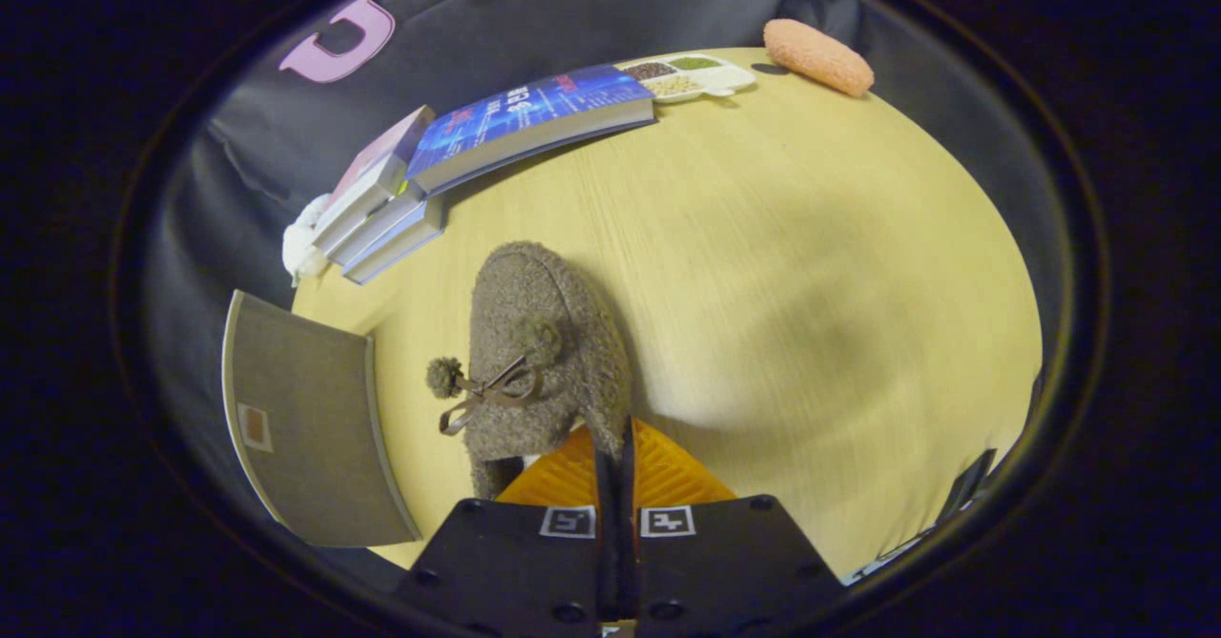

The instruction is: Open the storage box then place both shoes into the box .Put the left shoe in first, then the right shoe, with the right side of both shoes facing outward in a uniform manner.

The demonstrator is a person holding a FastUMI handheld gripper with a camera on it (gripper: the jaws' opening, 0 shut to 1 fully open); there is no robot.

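On the yellow table [763, 237], the fuzzy brown shoe [544, 352] lies just right of the grey box lid [305, 419]. Gripper [615, 447] fingers are pressed together on the shoe's back edge.

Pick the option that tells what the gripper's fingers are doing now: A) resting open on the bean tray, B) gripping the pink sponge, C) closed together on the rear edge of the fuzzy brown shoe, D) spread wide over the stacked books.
C: the gripper has its fingers drawn together, pinching the rear edge of the fuzzy brown shoe over the table.

Fuzzy brown shoe [544, 352] with pom-pom bow upright on table; grey storage box [310, 423] beside it.
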